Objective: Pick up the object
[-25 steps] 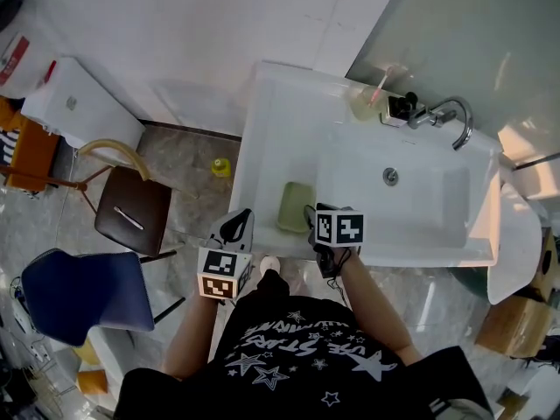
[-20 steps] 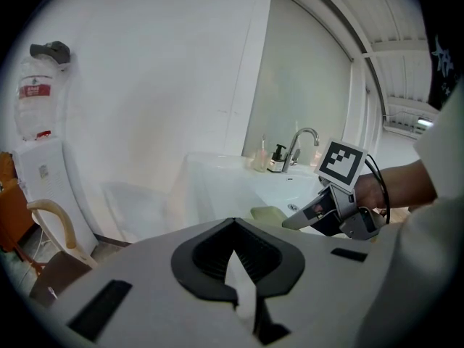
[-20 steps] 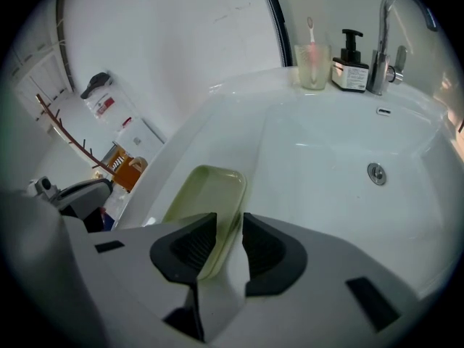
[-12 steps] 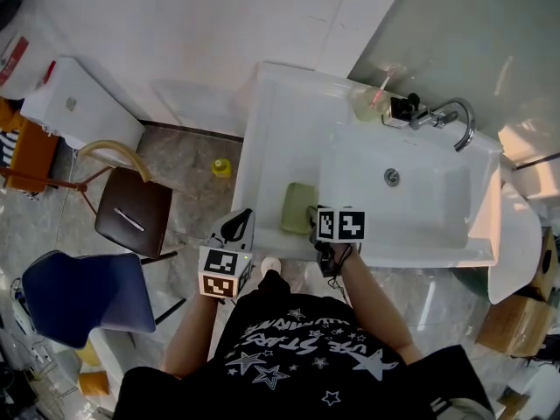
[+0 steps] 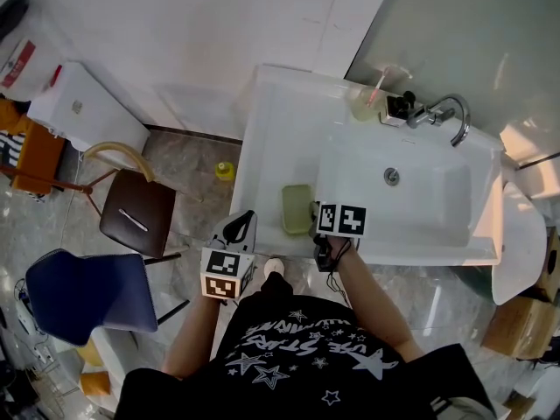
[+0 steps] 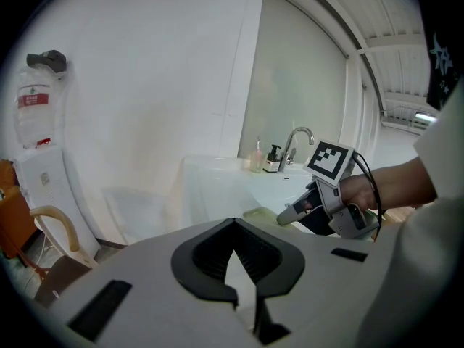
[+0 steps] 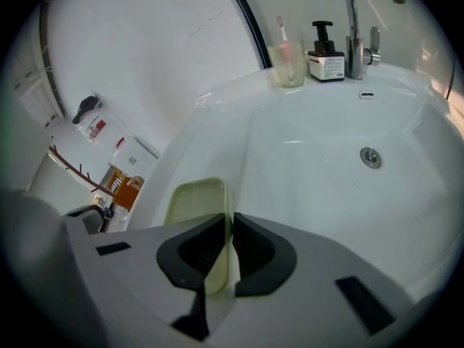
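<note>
A pale green shallow tray (image 5: 296,208) lies on the left ledge of the white sink (image 5: 420,195). My right gripper (image 5: 313,212) sits at the tray's right edge. In the right gripper view its jaws (image 7: 229,220) have just been closing and now pinch the right rim of the tray (image 7: 194,201) between the pads. The left gripper (image 5: 241,223) hovers in front of the sink, off to the left, with its tips together and nothing in them (image 6: 233,227). From the left gripper view, the right gripper (image 6: 284,218) rests on the tray (image 6: 259,213).
At the back of the sink stand a chrome faucet (image 5: 448,116), a soap bottle (image 7: 324,47) and a cup with a toothbrush (image 7: 288,62). On the floor to the left are a brown chair (image 5: 136,221), a blue chair (image 5: 83,296) and a white cabinet (image 5: 83,108).
The right gripper has rolled a little at the tray's right edge and covers slightly more of it. The tray and the left gripper keep their places.
</note>
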Demonstrator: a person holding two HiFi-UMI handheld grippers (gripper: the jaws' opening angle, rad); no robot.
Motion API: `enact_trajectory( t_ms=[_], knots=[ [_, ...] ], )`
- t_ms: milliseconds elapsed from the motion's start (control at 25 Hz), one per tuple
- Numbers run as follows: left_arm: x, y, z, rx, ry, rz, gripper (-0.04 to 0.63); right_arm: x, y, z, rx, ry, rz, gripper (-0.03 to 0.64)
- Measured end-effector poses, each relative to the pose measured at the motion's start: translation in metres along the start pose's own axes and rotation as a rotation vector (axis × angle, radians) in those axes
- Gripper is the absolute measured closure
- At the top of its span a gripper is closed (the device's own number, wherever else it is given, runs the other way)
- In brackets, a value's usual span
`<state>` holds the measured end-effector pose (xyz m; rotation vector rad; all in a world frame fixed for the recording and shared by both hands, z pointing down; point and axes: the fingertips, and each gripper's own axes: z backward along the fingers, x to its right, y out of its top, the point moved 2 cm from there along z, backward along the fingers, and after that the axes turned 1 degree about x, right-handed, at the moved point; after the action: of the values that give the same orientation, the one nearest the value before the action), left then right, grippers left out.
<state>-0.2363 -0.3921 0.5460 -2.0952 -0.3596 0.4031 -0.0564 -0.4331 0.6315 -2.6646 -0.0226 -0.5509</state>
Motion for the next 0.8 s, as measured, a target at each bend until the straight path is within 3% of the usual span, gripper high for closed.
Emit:
enact_trajectory(
  t_ms=[440,800],
  knots=[
    [0.025,0.01,0.017,0.036,0.027,-0.009,0.58,-0.003,0.011,0.041,0.089,0.055,0.026,0.581],
    [0.07,0.016,0.036,0.073,0.037,-0.031,0.58,0.024,0.01,0.108,0.203,0.087,0.033,0.584]
  ],
)
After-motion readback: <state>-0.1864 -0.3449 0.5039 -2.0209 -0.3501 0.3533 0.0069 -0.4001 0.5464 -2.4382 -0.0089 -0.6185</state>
